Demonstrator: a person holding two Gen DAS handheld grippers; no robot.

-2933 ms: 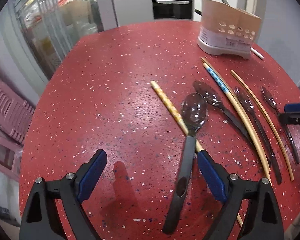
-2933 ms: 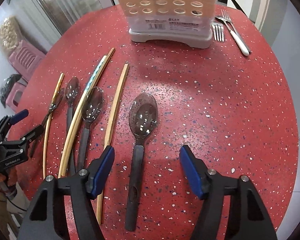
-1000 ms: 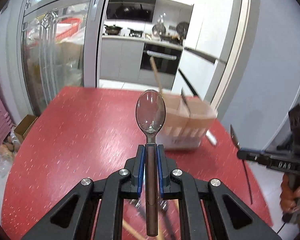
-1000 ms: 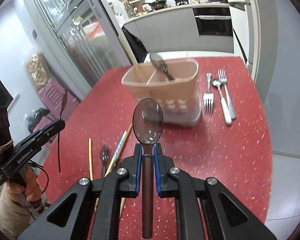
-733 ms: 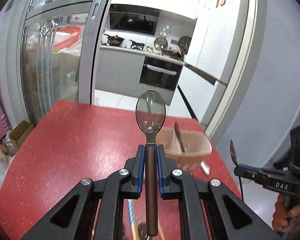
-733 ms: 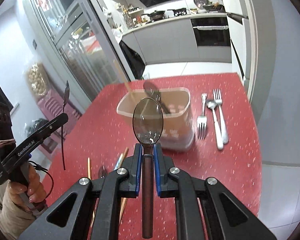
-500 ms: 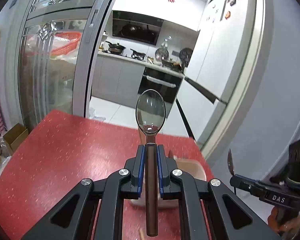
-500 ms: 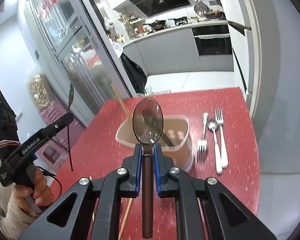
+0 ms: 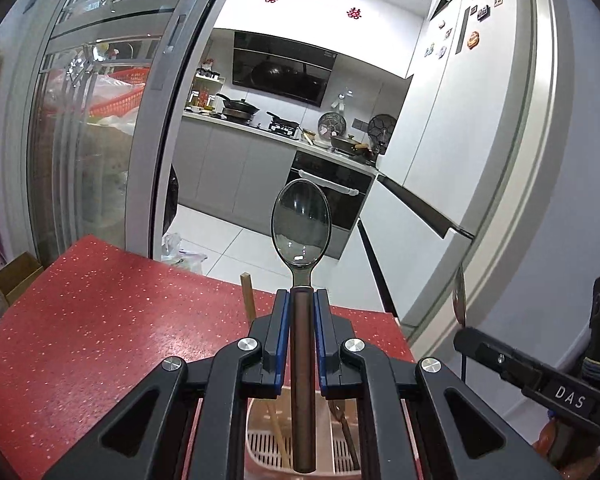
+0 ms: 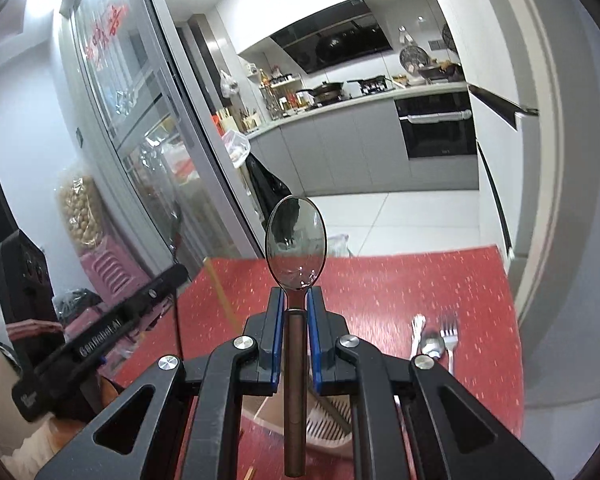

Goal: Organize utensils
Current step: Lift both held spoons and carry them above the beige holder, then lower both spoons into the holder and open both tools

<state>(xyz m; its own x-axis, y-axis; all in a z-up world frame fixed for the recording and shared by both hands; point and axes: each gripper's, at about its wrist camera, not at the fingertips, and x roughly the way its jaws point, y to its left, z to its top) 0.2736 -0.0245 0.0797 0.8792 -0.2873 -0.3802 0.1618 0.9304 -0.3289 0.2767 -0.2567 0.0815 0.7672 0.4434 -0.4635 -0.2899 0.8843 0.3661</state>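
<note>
Left gripper (image 9: pixel 302 304): matt black plastic frame, blue pads, shiny metal bolts. Spoon (image 9: pixel 301 224) held in it: translucent smoky bowl, glossy; brown handle, satin sheen. Right gripper (image 10: pixel 296 300): same make. Second spoon (image 10: pixel 295 242): same glossy see-through bowl. Table (image 9: pixel 100 320): red surface, pale speckles, smooth. Holder (image 9: pixel 260 448): pinkish translucent plastic, slotted floor. Chopstick (image 9: pixel 247 296): pale wood, matt. Forks (image 10: pixel 448 338): polished metal.

Bright indoor light, sharp, fisheye-bent dark edges.

Right hand-held gripper (image 10: pixel 293 306) clamps a spoon (image 10: pixel 295 280) upright above the utensil holder (image 10: pixel 324 420); forks (image 10: pixel 436 340) lie beside.
</note>
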